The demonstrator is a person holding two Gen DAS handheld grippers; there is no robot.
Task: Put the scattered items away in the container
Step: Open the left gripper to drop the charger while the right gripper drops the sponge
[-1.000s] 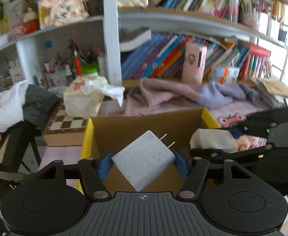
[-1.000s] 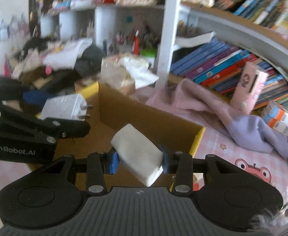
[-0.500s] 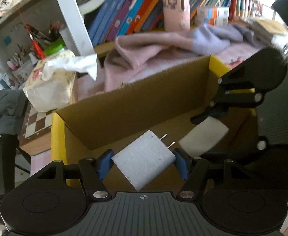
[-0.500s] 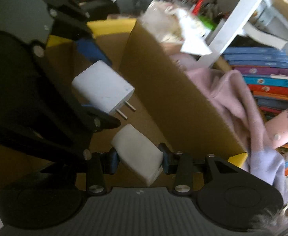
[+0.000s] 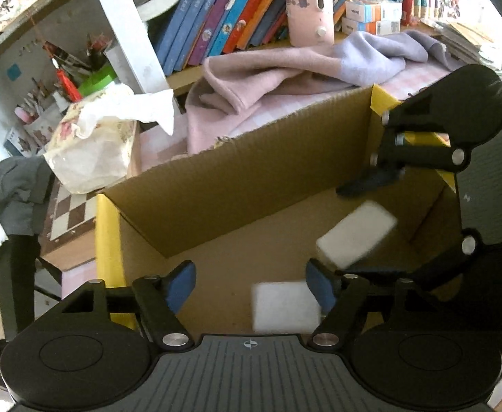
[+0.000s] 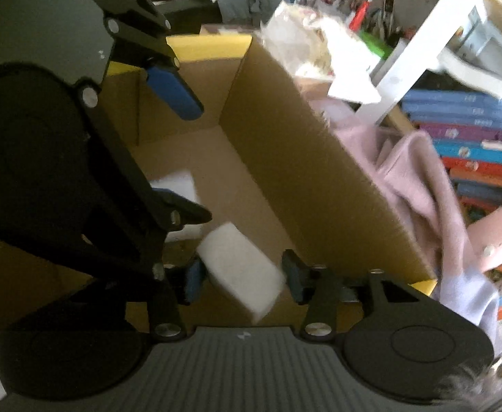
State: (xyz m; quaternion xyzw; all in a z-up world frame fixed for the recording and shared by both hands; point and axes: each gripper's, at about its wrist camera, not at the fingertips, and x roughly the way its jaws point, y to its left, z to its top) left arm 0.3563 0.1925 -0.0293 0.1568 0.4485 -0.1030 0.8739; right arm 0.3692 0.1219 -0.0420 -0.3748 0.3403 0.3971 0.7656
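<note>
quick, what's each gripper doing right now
Left gripper: open, holding nothing; the white charger lies in the box.
Right gripper: open, white block between its fingers.

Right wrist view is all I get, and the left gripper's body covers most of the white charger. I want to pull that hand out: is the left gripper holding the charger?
Observer: No. In the left wrist view the left gripper is open, with nothing gripped between its blue pads.
Operator: Where is the charger, then?
Observer: The charger shows whole, low inside the cardboard box, close to the right-hand pad. It is blurred, so I cannot tell whether it is resting or dropping.
Operator: Is it against the white block?
Observer: No. The white block is a separate patch, higher and further right in that view.
</note>
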